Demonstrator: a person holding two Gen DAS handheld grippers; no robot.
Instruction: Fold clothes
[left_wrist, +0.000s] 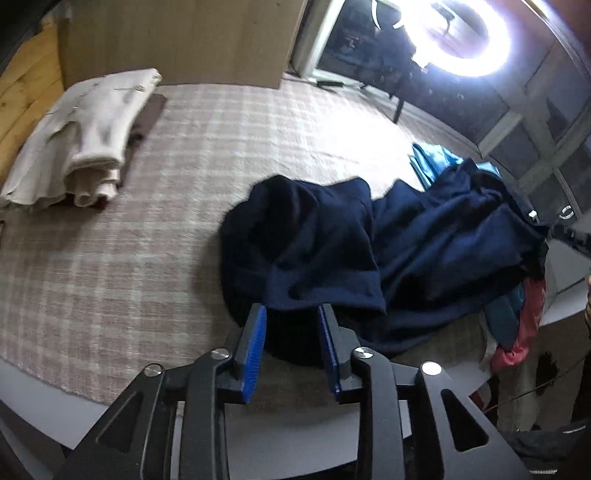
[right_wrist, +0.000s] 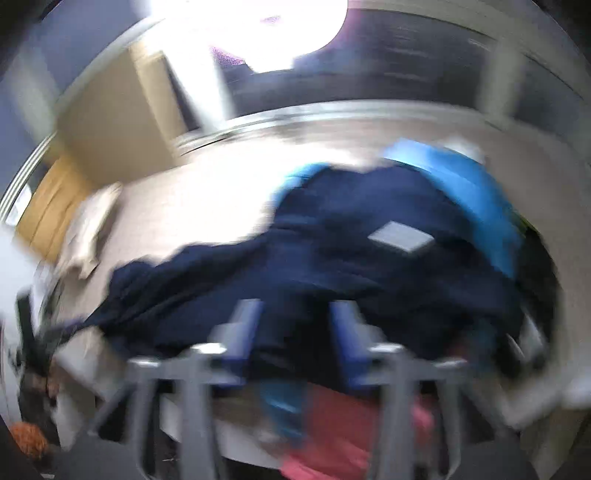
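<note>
A crumpled navy blue garment (left_wrist: 369, 251) lies on the checked bedcover (left_wrist: 184, 184), right of centre in the left wrist view. My left gripper (left_wrist: 291, 314) is open, its blue pads at the garment's near hem with nothing pinched between them. The right wrist view is heavily blurred: the same navy garment (right_wrist: 351, 266), with a grey tag (right_wrist: 400, 238), fills the middle. My right gripper (right_wrist: 295, 314) hangs open just over its near edge.
A folded cream stack (left_wrist: 85, 140) rests at the bed's far left. Light blue cloth (left_wrist: 432, 162) lies behind the navy garment; red and teal clothes (left_wrist: 521, 325) hang off the right edge. A ring light (left_wrist: 465, 37) glares at the back.
</note>
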